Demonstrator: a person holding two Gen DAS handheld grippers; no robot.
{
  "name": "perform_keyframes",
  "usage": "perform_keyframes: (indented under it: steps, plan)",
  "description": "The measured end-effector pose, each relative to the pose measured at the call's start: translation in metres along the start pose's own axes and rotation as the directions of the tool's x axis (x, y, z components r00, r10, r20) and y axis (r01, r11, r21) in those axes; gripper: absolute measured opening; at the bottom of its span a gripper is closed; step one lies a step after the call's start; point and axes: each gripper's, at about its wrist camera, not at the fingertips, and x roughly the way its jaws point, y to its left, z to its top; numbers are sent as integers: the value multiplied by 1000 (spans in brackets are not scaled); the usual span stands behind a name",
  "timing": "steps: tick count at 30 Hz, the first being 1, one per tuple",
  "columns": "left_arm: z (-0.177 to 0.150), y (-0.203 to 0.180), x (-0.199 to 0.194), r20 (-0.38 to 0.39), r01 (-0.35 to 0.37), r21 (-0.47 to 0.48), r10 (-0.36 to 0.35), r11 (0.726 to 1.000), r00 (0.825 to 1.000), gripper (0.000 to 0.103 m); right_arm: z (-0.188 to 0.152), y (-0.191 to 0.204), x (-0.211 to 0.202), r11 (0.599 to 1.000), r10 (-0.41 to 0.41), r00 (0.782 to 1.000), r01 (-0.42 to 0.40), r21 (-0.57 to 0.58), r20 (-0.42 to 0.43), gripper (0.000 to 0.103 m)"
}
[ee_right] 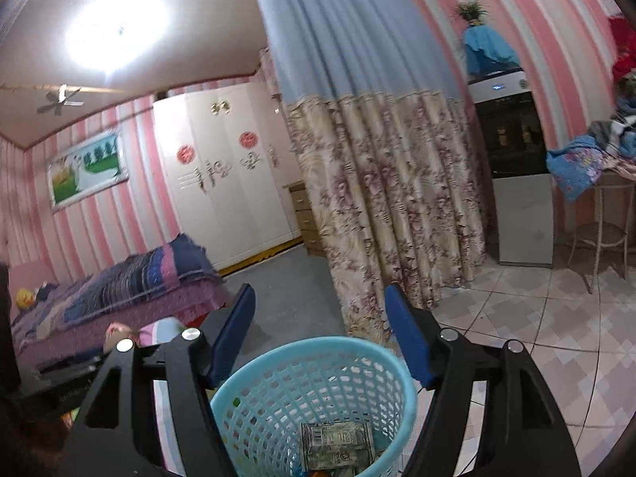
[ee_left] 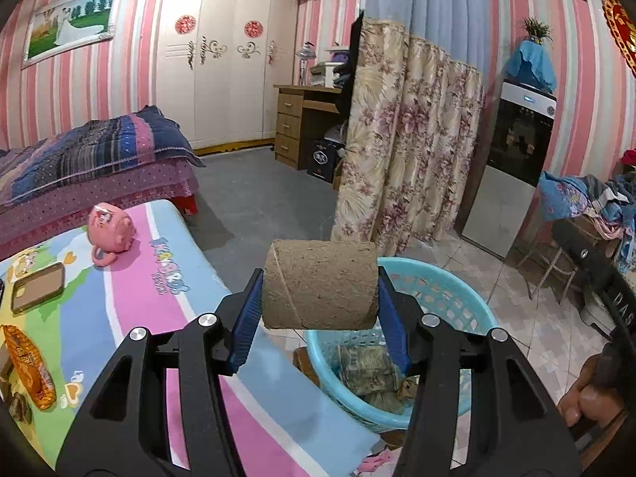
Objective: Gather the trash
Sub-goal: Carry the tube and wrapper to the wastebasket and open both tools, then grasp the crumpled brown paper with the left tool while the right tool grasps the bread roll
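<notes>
left gripper [ee_left: 320, 302] jaws clamp cardboard tube [ee_left: 320, 284] crosswise above blue basket [ee_left: 449, 298].

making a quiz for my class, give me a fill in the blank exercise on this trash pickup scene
1. The left gripper is shut on a brown cardboard ____.
2. The basket under the right gripper is light ____ in colour.
3. The right gripper's jaws are open, with ____ between them.
4. On the colourful mat sits a pink ____ bank.

Missing words: tube; blue; nothing; piggy
</notes>
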Motion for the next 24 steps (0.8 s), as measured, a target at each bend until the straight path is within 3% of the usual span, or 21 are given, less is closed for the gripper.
perform_keyframes:
  steps: [6, 7, 9, 12, 19, 24]
  plan:
    - [2, -20, 13, -28, 66, 14, -66, 998, 997, 53, -1, -9, 2, 999, -12, 1000, 13, 32, -18, 67]
    - [3, -24, 14, -30, 77, 24, -76, 997, 997, 55, -1, -10, 2, 999, -13, 1000, 14, 33, -18, 67]
    - [3, -28, 13, -21, 62, 31, -62, 998, 998, 70, -1, -12, 3, 999, -13, 1000, 14, 30, -21, 67]
    - [3, -22, 11, -8, 52, 15, -52, 999, 999, 72, -2, -12, 5, 999, 0, 999, 1, 34, -32, 67]
    - [-1, 14, -9, 5, -19, -21, 19, 1000, 1000, 75, -1, -4, 6, 1000, 24, 999, -24, 19, -38, 67]
    - [-11, 74, -52, 29, -141, -31, 142, 989, 989, 78, -4, 13, 9, 997, 73, 996, -74, -13, -60, 67]
